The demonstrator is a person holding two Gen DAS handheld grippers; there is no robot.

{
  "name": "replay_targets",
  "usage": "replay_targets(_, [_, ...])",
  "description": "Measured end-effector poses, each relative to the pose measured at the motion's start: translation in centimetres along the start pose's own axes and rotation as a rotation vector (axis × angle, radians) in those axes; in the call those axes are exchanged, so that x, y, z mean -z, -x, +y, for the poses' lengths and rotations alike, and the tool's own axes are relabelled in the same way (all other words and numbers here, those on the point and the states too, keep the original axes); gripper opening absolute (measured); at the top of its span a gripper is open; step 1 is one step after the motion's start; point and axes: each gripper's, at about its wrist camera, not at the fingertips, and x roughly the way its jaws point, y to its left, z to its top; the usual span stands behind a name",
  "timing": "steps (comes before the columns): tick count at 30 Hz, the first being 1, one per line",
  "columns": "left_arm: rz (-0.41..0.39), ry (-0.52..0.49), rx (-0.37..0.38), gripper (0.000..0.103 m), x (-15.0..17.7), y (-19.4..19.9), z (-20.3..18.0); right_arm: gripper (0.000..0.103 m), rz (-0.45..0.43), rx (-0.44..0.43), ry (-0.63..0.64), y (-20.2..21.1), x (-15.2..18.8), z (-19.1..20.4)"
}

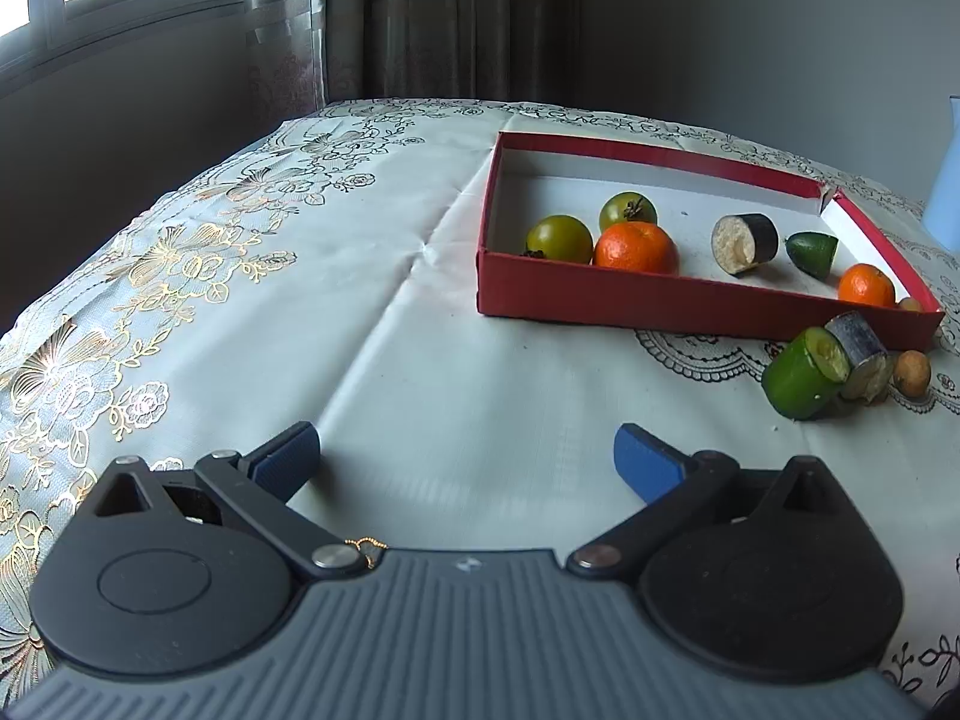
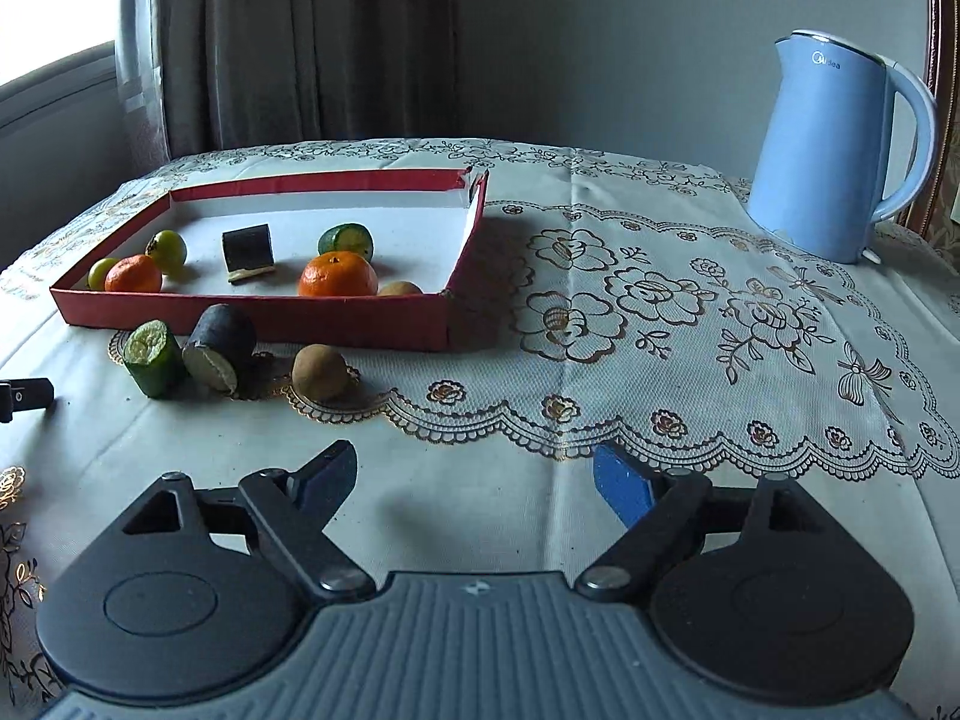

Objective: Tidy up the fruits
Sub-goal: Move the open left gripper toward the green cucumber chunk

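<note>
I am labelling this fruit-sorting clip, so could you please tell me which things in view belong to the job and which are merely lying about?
Belongs to the job:
- red cardboard tray holding oranges and other pieces
- green cut cylinder outside it
- dark cut cylinder outside it
- small brown round fruit outside it

Just lying about:
- pale blue electric kettle
- embroidered white tablecloth

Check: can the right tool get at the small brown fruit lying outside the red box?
Probably yes. The right tool is open and empty, and only bare tablecloth lies between it and the brown fruit, which sits clear of the red box.
</note>
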Motion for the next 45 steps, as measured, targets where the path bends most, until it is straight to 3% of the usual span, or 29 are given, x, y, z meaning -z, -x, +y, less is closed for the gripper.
replay_targets(3, [0.0,0.0,0.0,0.103,0.0,0.0,0.0,0.099,-0.004,0.017,-0.026,-0.5,0.5,-0.5])
replay_targets(6, [0.0,0.0,0.0,0.103,0.0,-0.1,0.0,0.103,0.015,-0.007,-0.061,-0.9,0.2,-1.3])
replay_targets(16, [-0.006,-0.004,-0.018,0.103,-0.1,0.5,-0.6,0.103,0.013,-0.012,-0.051,-1.0,0.1,-1.2])
replay_targets(27, [-0.103,-0.146,0.057,0.103,-1.1,3.2,-8.6,0.103,0.004,-0.028,-0.07,-0.8,0.1,-1.5])
replay_targets(41, [-0.068,-0.231,0.069,0.103,-1.1,0.4,-13.0,0.103,-0.008,-0.048,-0.098,-0.7,0.1,-1.9])
replay_targets(45, [-0.044,-0.214,0.081,0.094,-1.3,-0.5,-13.0,0.103,-0.011,-0.053,-0.105,-0.6,0.2,-2.0])
